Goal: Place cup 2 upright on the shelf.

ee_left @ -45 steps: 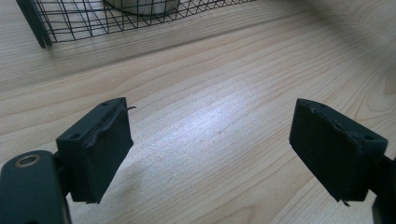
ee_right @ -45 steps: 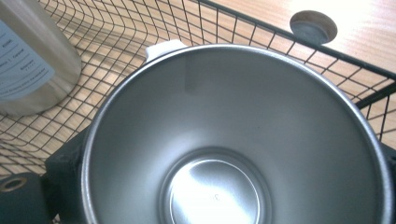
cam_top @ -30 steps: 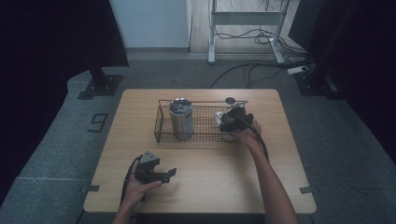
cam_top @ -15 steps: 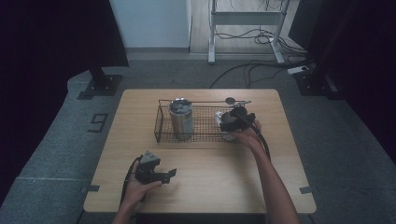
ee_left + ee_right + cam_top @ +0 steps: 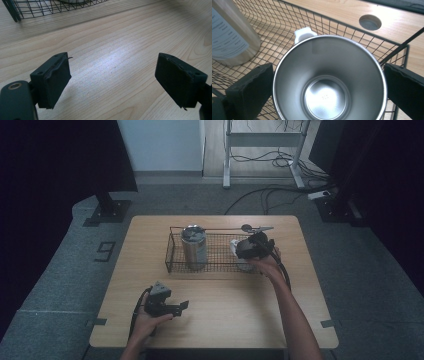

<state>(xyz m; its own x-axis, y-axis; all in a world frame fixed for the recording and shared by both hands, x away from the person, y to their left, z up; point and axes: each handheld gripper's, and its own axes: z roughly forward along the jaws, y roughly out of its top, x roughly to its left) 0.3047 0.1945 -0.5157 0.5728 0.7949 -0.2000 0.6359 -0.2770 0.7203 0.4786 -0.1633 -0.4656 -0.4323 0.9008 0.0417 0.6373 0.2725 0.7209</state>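
My left gripper [image 5: 172,308] rests on bare table [image 5: 240,320], jaws wide apart; inside the wire basket [image 5: 176,251] stands a steel bottle [image 5: 193,247]; my right gripper [image 5: 328,90] straddles the steel cup [image 5: 329,82], jaws apart, seemingly not touching.

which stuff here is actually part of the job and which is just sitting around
In the job, as it looks: right gripper, jaws either side of the steel cup; wire basket holding it.

Lying about: steel canister in the basket; left gripper, open over bare table.
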